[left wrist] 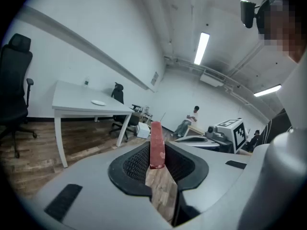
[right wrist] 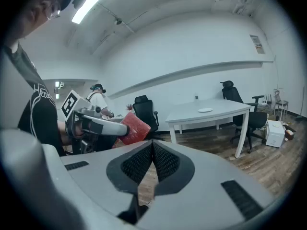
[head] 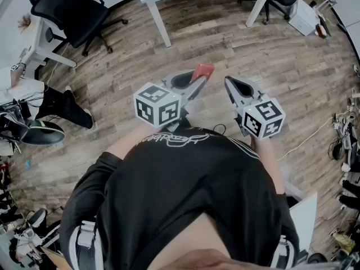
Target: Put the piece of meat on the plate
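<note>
My left gripper (head: 198,83) is shut on the red piece of meat (head: 202,71), held out over the wood floor in the head view. In the left gripper view the meat (left wrist: 157,145) stands as a thin slab pinched between the black pads (left wrist: 136,164). My right gripper (head: 235,85) is beside it, shut and empty, its pads (right wrist: 163,161) touching at the tips. From the right gripper view the meat (right wrist: 133,127) sticks out of the left gripper (right wrist: 115,128). A small white plate (left wrist: 98,103) lies on a white table (left wrist: 76,108) far ahead; the same plate (right wrist: 205,110) also shows in the right gripper view.
Black office chairs stand around: one (head: 70,11) at the left, one (right wrist: 147,113) behind the table. A person (left wrist: 188,121) sits at the room's far end. The white table's legs (head: 158,21) rise ahead. Cables and clutter (head: 344,145) line the right edge of the floor.
</note>
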